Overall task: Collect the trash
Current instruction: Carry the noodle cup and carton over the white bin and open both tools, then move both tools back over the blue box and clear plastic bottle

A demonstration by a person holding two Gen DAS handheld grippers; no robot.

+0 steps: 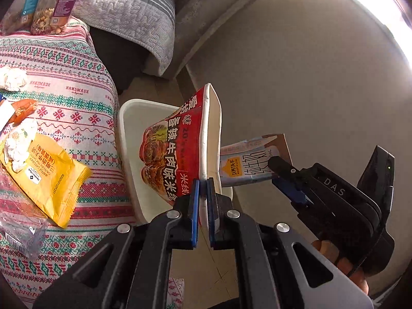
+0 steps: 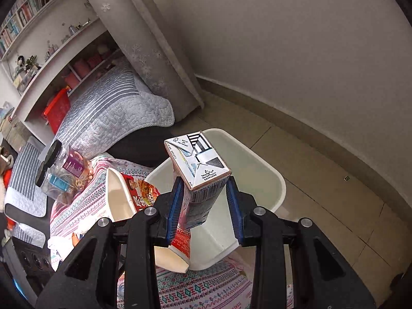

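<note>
noodle cup (image 1: 177, 149): light, crushable, left gripper (image 1: 203, 206) pinching its rim; milk carton (image 2: 198, 172): stiff, light, clamped across its sides by right gripper (image 2: 206, 206), both above bin (image 2: 257, 170).

Both wrist views look steeply down, close over the shared white bin (image 1: 128, 139) (image 2: 257, 170).

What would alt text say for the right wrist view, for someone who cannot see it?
The right gripper clamps a small milk carton above a white bin on a tiled floor. At its left, a flattened red noodle cup is held beside the bin, over a patterned cloth. A striped quilt and bookshelves lie behind.
</note>
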